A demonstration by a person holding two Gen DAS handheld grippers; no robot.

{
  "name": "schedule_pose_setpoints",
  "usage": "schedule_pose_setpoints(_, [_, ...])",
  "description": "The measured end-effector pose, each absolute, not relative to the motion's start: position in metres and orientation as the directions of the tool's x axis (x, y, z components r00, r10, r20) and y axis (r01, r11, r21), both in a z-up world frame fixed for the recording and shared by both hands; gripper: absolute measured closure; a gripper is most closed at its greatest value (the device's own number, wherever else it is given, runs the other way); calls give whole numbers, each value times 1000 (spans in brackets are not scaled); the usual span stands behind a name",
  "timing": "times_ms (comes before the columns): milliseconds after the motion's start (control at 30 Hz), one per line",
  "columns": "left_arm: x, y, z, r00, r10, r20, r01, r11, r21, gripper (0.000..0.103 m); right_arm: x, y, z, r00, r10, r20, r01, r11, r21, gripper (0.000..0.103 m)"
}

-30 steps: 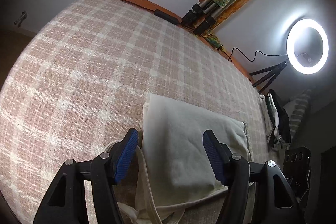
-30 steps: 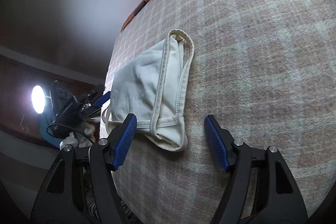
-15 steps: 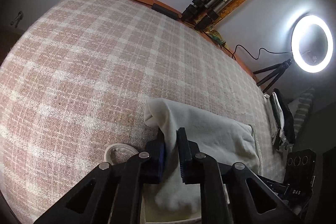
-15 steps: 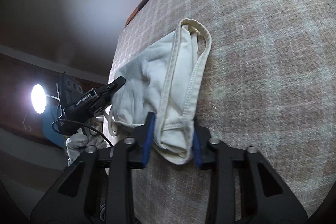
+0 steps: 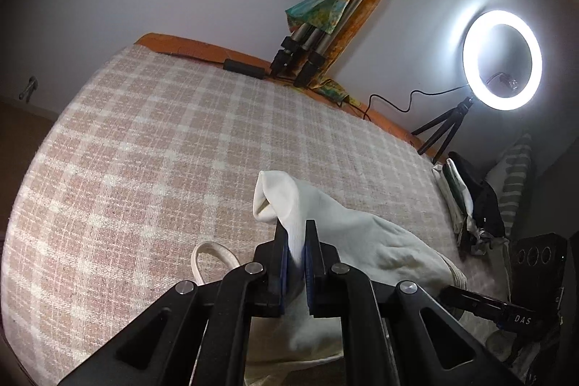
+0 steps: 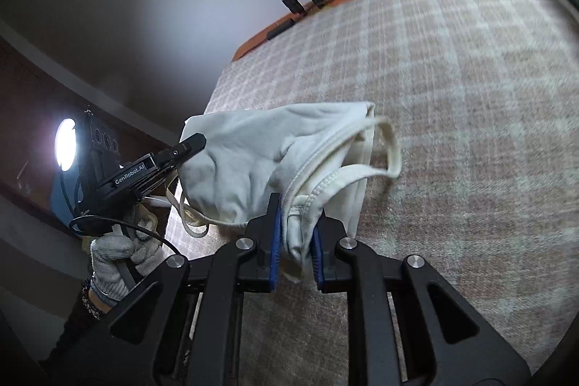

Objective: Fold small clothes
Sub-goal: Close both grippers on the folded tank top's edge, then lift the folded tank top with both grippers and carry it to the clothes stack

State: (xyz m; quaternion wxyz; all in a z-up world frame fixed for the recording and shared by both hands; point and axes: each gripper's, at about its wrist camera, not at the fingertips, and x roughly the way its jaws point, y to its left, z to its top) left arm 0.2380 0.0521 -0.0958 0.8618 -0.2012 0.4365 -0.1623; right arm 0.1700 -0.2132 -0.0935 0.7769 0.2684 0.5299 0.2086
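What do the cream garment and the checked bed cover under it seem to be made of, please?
Cream garment: likely soft cotton knit, matte; it drapes limply, with ribbed, stitched edging. Checked bed cover: seemingly coarse woven cloth, perhaps wool or a blend, matte, with a visibly nubby pink-and-cream weave.

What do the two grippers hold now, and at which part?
Both hold the white garment: left gripper pinches a plain fabric edge, right gripper clamps the bunched seamed hem near the straps.

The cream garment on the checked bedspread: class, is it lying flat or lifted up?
Partly lifted. The left gripper and right gripper each pinch an edge of the cream garment, which bunches above the bedspread.
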Motion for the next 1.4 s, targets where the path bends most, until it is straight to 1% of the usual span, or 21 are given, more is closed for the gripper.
schedule_pose_setpoints(133, [236,42,-76,586,-470,-661,130,859,-495,99,165,-227,-75,380,618,-688,-54,758,650,88])
schedule_pose_setpoints(200, [239,37,-72,582,-463,-668,132,865,-484,99,164,-234,-74,389,618,-683,-48,754,655,88])
schedule_pose_setpoints(300, [243,37,-78,577,-433,-692,120,884,-453,99,162,-237,-92,353,655,-669,-9,717,697,88])
schedule_pose_setpoints(400, [250,46,-95,565,-402,-720,78,895,-439,99,161,-225,-118,307,646,-699,27,729,685,88])
schedule_pose_setpoints(467, [254,51,-107,554,-393,-734,57,897,-438,99,162,-217,-130,275,623,-732,44,752,657,85])
schedule_pose_setpoints(500, [256,53,-112,550,-388,-740,53,900,-433,99,162,-215,-132,272,601,-752,46,772,634,78])
schedule_pose_setpoints(533, [257,55,-116,546,-380,-746,50,904,-424,99,161,-214,-133,272,578,-769,44,791,610,68])
schedule_pose_setpoints(567, [258,56,-120,542,-379,-750,48,905,-423,99,161,-215,-132,278,568,-775,44,798,601,62])
schedule_pose_setpoints(600, [260,58,-123,539,-382,-751,47,903,-426,99,161,-217,-132,286,570,-770,50,794,606,51])
schedule_pose_setpoints(633, [260,59,-126,537,-386,-750,46,901,-431,99,161,-220,-133,295,579,-760,63,782,620,48])
schedule_pose_setpoints(733, [264,62,-134,528,-391,-754,38,897,-439,99,163,-226,-144,293,629,-720,86,733,675,48])
schedule_pose_setpoints(867, [267,61,-140,521,-384,-762,40,903,-428,99,169,-213,-149,312,646,-697,66,717,694,48])
schedule_pose_setpoints(900, [267,61,-142,519,-384,-764,35,902,-430,99,171,-208,-151,311,652,-692,61,713,699,48])
schedule_pose_setpoints(933, [267,61,-142,518,-385,-764,33,901,-432,99,172,-204,-150,325,643,-693,51,720,692,53])
schedule_pose_setpoints(967, [267,62,-142,519,-384,-764,32,902,-431,99,175,-197,-152,319,639,-700,43,728,684,61])
schedule_pose_setpoints(1000, [266,62,-141,521,-382,-763,32,902,-430,99,174,-194,-153,309,632,-711,42,738,674,82])
schedule_pose_setpoints(1033, [266,63,-140,524,-383,-761,33,901,-432,99,174,-189,-155,297,626,-721,48,745,666,85])
schedule_pose_setpoints(1133, [263,63,-132,536,-386,-751,39,900,-435,99,172,-188,-151,308,609,-731,36,761,648,88])
schedule_pose_setpoints(1333, [250,50,-102,576,-388,-720,84,903,-420,99,160,-187,-109,382,544,-747,-63,822,566,90])
schedule_pose_setpoints(1400, [247,44,-89,591,-393,-705,102,903,-418,99,156,-192,-99,400,550,-733,-69,816,574,90])
